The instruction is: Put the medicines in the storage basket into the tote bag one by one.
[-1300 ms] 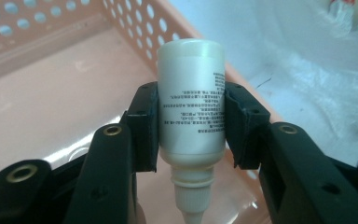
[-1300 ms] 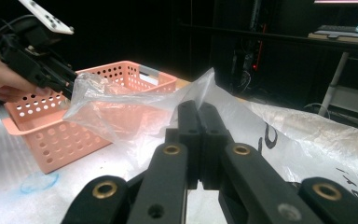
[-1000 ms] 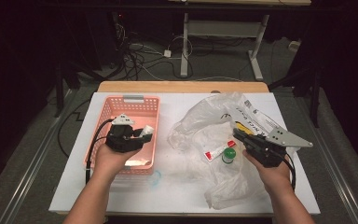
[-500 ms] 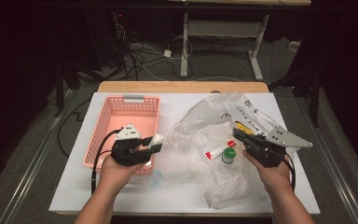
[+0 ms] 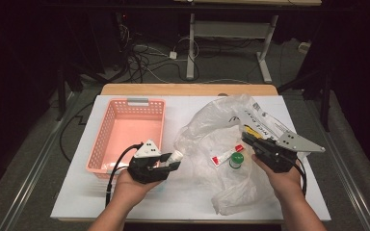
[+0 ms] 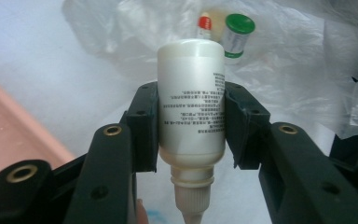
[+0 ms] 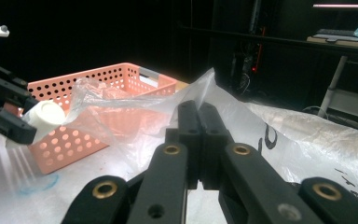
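Note:
My left gripper is shut on a white bottle just right of the pink basket's near corner, at the bag's left edge. In the left gripper view the pads clamp the bottle by its sides, its nozzle toward the camera. Beyond it a green-capped jar and a red-capped tube lie inside the clear plastic bag. My right gripper is shut on the bag's right edge; its jaws meet where the plastic peaks.
The pink perforated basket stands at the table's left, apparently with nothing in it. The white table cover reaches to the near edge. The left gripper's black cable loops off beside the basket. Dark floor, cables and table legs lie beyond.
My left gripper has carried the white bottle rightward, from over the basket's near end to the bag's left edge. The right hand has stayed put.

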Motion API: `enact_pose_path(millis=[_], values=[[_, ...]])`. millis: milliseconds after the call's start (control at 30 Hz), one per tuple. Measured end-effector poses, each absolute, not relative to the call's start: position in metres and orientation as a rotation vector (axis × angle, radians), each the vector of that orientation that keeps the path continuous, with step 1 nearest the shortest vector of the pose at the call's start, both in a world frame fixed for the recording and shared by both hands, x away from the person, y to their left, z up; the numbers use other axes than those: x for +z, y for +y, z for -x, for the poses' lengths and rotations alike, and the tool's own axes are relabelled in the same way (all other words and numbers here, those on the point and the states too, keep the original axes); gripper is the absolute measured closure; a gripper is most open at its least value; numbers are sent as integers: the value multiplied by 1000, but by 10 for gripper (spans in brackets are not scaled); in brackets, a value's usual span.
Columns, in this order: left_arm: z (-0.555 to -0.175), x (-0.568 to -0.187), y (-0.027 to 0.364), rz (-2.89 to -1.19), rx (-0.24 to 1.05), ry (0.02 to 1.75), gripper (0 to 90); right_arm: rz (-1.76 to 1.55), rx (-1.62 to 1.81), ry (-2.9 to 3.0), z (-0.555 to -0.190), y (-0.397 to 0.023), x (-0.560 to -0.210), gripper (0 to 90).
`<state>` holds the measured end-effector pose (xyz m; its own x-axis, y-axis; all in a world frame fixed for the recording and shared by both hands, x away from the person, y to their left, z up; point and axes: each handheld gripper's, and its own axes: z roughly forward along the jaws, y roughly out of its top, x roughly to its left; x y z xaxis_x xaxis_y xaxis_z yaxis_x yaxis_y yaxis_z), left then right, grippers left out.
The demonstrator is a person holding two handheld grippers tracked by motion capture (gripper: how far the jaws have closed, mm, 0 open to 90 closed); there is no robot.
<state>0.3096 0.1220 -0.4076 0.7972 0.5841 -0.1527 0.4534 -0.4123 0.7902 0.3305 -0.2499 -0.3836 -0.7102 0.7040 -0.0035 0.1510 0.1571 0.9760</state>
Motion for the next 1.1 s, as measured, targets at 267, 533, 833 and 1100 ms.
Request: enact_pose_path(millis=[267, 533, 833, 1100], values=[[-306, -415, 104, -2094, 165, 734, 581, -805, 1579, 1974, -331, -249, -384, 900], [-304, -419, 94, -2109, 164, 712, 581, -804, 1574, 1981, -331, -249, -385, 900], [-304, -423, 82, -2104, 169, 698, 581, -798, 1571, 1987, -331, -248, -385, 900], [-313, -424, 67, -2088, 178, 691, 581, -801, 1573, 1990, -331, -247, -386, 900]])
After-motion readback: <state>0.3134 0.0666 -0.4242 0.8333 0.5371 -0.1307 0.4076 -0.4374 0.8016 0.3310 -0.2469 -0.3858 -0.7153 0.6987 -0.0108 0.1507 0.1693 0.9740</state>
